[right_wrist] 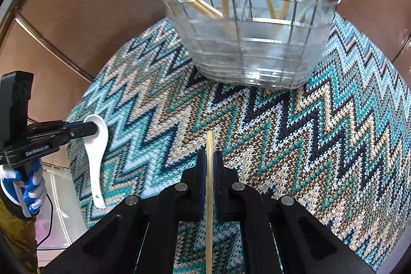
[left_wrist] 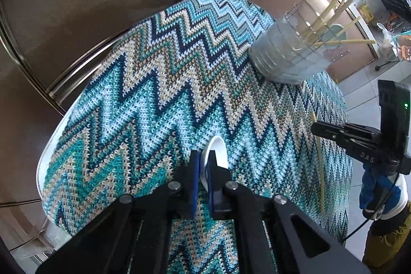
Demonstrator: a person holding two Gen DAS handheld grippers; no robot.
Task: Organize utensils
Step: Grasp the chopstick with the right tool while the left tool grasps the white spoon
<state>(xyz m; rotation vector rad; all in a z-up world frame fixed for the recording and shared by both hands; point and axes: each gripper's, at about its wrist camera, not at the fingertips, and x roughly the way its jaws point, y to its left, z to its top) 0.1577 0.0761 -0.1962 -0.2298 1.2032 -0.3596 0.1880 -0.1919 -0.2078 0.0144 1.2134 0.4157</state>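
My left gripper (left_wrist: 203, 166) is shut on a white ceramic spoon (left_wrist: 215, 153), held by its bowl above the zigzag cloth; in the right wrist view the spoon (right_wrist: 96, 156) hangs handle-down from that gripper (right_wrist: 90, 129). My right gripper (right_wrist: 211, 158) is shut on a thin bamboo chopstick (right_wrist: 209, 145), held upright; it shows in the left wrist view (left_wrist: 319, 166) at the right. A clear utensil holder (right_wrist: 257, 43) with several chopsticks and spoons stands at the far side of the table; it also shows in the left wrist view (left_wrist: 290, 53).
A round table with a teal zigzag knitted cloth (left_wrist: 159, 94) fills both views. Brown cabinet fronts (left_wrist: 102, 4) stand behind it. A tiled floor (left_wrist: 364, 94) lies to the right of the table.
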